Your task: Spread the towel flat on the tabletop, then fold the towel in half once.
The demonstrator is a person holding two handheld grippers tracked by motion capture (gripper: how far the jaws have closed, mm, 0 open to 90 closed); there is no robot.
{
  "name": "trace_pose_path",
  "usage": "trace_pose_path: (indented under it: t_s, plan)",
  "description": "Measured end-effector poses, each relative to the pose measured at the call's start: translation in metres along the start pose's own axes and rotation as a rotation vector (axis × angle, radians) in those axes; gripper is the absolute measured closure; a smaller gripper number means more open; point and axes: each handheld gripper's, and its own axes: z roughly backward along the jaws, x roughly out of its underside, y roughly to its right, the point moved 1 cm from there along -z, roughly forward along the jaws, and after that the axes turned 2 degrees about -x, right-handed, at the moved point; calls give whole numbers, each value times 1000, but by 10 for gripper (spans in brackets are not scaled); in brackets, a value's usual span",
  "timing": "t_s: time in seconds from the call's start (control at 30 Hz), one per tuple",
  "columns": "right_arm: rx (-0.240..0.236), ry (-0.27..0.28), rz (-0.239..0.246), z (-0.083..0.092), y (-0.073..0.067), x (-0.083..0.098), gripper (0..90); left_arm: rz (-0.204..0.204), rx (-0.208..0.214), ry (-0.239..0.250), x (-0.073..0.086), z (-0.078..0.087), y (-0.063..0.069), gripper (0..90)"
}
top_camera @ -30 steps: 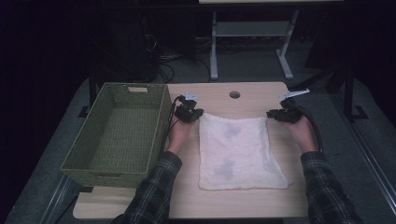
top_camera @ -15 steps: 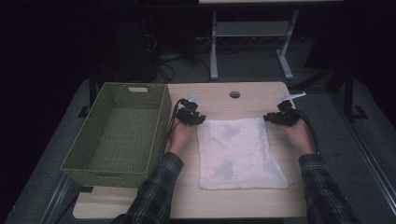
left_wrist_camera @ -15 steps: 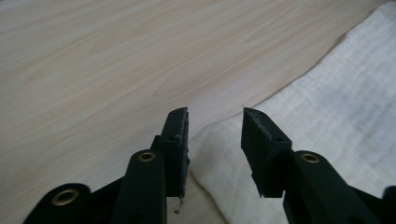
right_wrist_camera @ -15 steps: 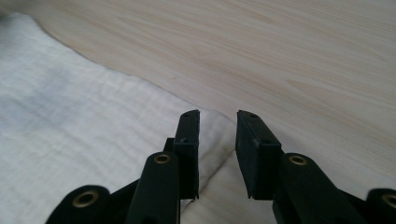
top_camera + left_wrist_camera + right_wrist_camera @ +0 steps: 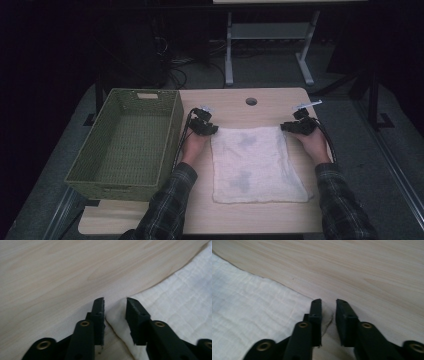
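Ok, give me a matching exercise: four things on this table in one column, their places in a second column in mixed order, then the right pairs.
Things:
1. green woven basket
2. white cloth
3. left tongs
4. right tongs

Places:
A. at the cloth's far right corner
B. flat in the middle of the wooden table
C. at the cloth's far left corner
D. at the table's left edge

Pairs: 1-D, 2-B, 3-C, 4-A
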Motion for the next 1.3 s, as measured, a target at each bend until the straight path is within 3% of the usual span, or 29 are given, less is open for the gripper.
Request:
trace_pose_path:
  t_s: [0.13,0.27,0.6,0.8,0.93,1.3]
  plan:
    - [-19,-4,3,-1,-1,0,854,-3,6,-3,0,0,0,793]
    - [-7,-13,11,0,-3,-1,878,6,10,-2,-1,0,0,857]
    - [-15,60,18,29,-5,-9,881,21,13,63,-12,25,2,862]
    - [-26,95,42,50,-12,-7,880,39,35,97,-19,46,11,863]
    - [-55,126,52,65,-16,0,880,23,47,115,-14,61,21,863]
    - [-84,137,91,85,-26,28,880,-20,78,132,1,87,39,864]
